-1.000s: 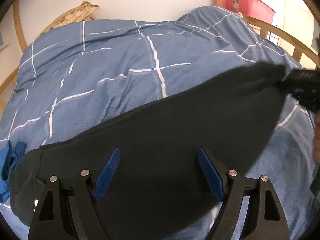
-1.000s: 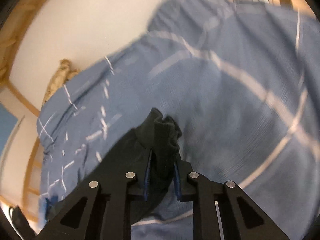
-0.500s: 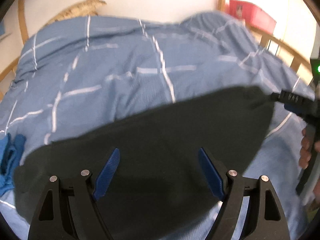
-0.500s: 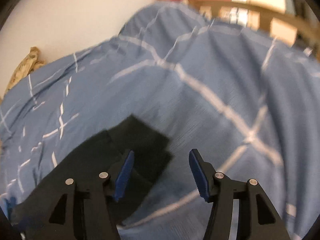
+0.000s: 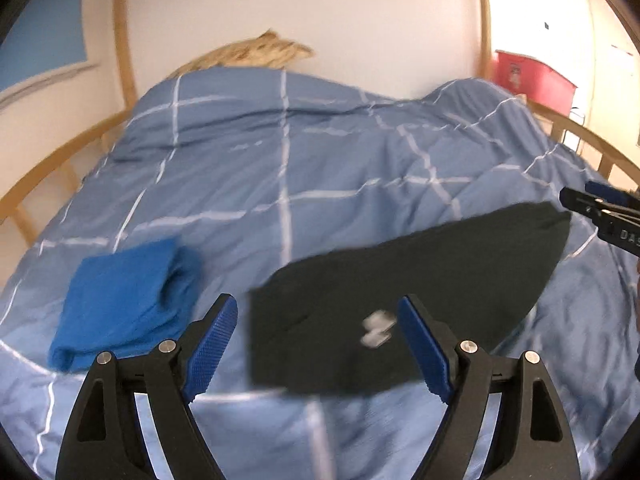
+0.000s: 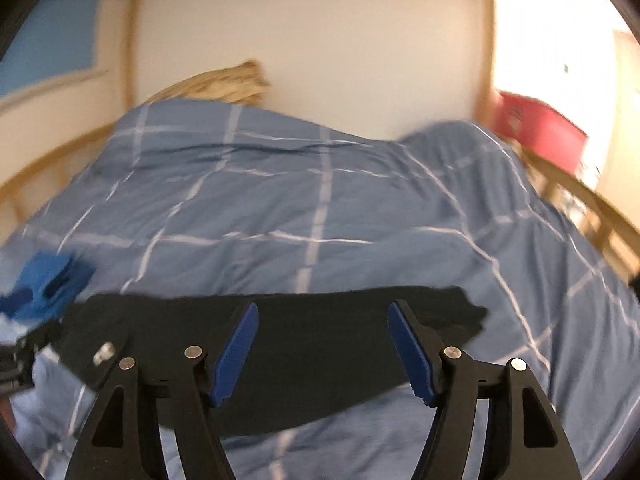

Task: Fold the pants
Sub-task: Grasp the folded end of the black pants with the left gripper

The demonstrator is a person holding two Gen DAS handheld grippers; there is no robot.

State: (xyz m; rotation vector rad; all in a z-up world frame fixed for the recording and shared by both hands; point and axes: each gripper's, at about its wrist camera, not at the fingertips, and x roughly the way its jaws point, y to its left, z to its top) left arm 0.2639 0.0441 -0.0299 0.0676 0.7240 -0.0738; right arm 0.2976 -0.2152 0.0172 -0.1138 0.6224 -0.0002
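**Two grippers hang open above dark pants laid flat on the bed**

Both of my grippers hover over the bed with nothing between their fingers. From the left wrist view, my left gripper (image 5: 318, 344) stands with its blue pads spread wide, well released, and the black pants (image 5: 420, 304) lie flat on the blue checked duvet (image 5: 288, 168) beneath and beyond it. A small pale tag or button (image 5: 376, 328) shows on the dark cloth near my right-hand pad, too blurred to name. To the left of the pants, apart from them, sits a folded bright blue towel (image 5: 128, 296). At the right edge of that view, the tip of my right gripper (image 5: 600, 212) pokes in just beside the far corner of the pants.

From the right wrist view, my right gripper (image 6: 322, 352) has just been opening its jaws; they now stand apart and empty, with the pants (image 6: 312, 360) stretched as a long dark band across the duvet (image 6: 320, 216) below them. The blue towel (image 6: 48, 284) lies off the band's left end. Behind the bed are a pale wall, a wooden bed frame (image 6: 592, 208), a tan pillow (image 6: 216, 84) at the head and a red bin (image 6: 540, 132) on the right.
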